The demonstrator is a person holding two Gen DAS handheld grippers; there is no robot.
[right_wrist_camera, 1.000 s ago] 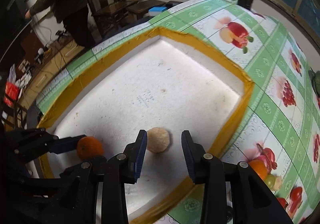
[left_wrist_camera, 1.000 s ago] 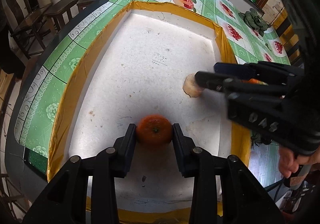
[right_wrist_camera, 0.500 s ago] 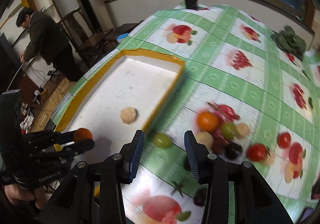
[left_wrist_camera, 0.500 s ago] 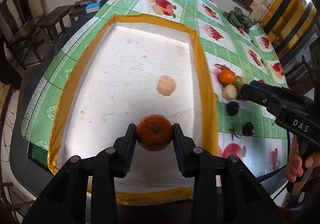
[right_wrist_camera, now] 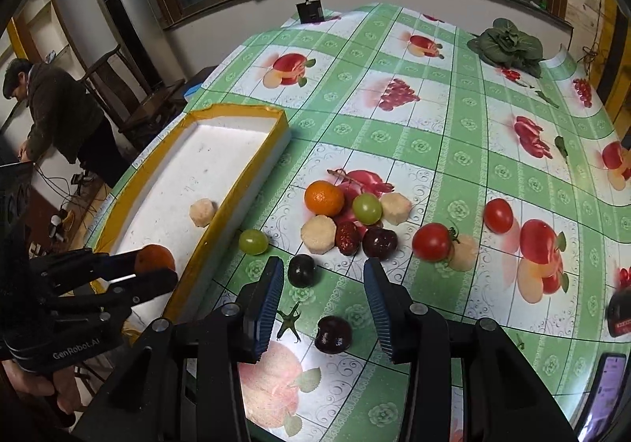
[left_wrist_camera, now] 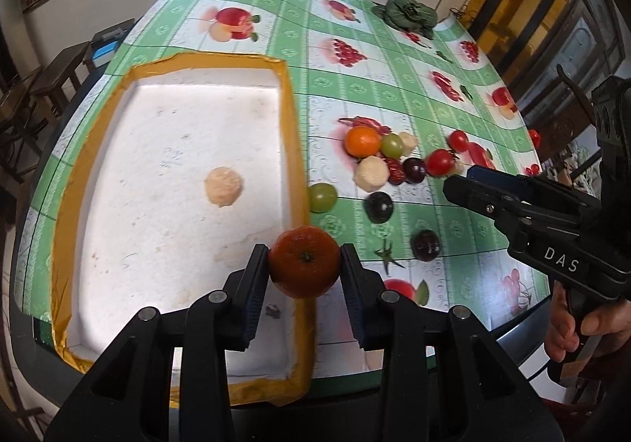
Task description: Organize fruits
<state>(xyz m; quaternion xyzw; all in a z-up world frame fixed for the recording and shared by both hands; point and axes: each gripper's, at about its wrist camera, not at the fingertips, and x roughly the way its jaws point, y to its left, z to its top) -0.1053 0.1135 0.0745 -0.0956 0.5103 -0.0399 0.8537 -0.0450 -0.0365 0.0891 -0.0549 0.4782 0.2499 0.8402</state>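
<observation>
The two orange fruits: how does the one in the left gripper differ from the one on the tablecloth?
The held orange is clamped between the left gripper fingers above the tray edge; the loose orange rests on the tablecloth among other fruit. The held orange looks darker, reddish; the loose orange brighter. Both are round.

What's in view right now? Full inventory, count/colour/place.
foam tray: 1, white with yellow taped rim, left on the table
pale peeled piece: 1, beige, in the tray
tangerine: 1, orange, in the left gripper
second tangerine: 1, orange, in the pile on the cloth
grapes: 2, green, one in the pile, one by the tray
tomatoes: 2, red, right of the pile
dark cherries: 3, near the right gripper
tablecloth: 1, green-white with fruit print
left gripper: closed on the tangerine
right gripper: open over the cloth
</observation>
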